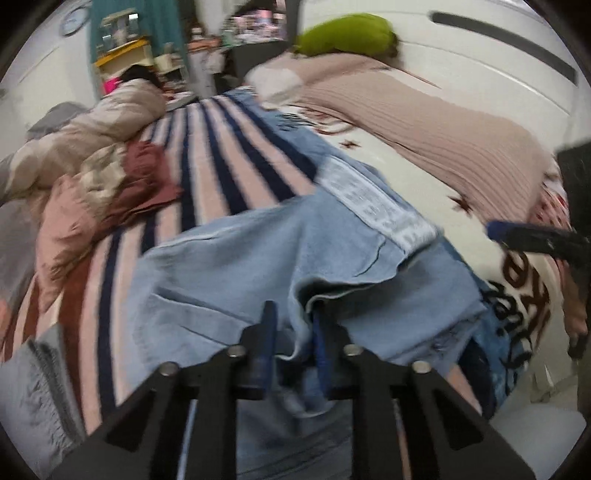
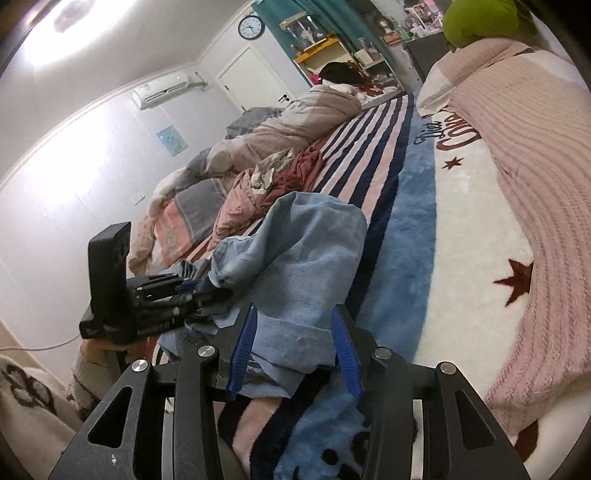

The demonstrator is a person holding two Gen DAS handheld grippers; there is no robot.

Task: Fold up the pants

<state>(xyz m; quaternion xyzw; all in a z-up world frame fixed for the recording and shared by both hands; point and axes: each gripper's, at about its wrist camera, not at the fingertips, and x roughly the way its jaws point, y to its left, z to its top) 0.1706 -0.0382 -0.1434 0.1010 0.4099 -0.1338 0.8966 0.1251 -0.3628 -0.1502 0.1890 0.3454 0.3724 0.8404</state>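
Light blue denim pants [image 1: 295, 251] lie bunched on a striped bed blanket [image 1: 221, 158]. My left gripper [image 1: 293, 325] is shut on a fold of the pants near their edge, with cloth between its blue pads. In the right wrist view the pants [image 2: 295, 258] rise in a hump. My right gripper [image 2: 295, 332] is open, its blue pads wide apart on either side of a pants edge that lies between them. The left gripper [image 2: 199, 291] shows at the left there, gripping the denim. The right gripper's tip [image 1: 532, 236] shows at the right of the left view.
A crumpled quilt [image 2: 258, 125] and reddish clothes [image 2: 291, 173] lie on the far side of the bed. A pink ribbed blanket [image 2: 524, 155] and a green cushion [image 1: 347, 33] lie to the right. A white wall with an air conditioner [image 2: 162, 88] stands behind.
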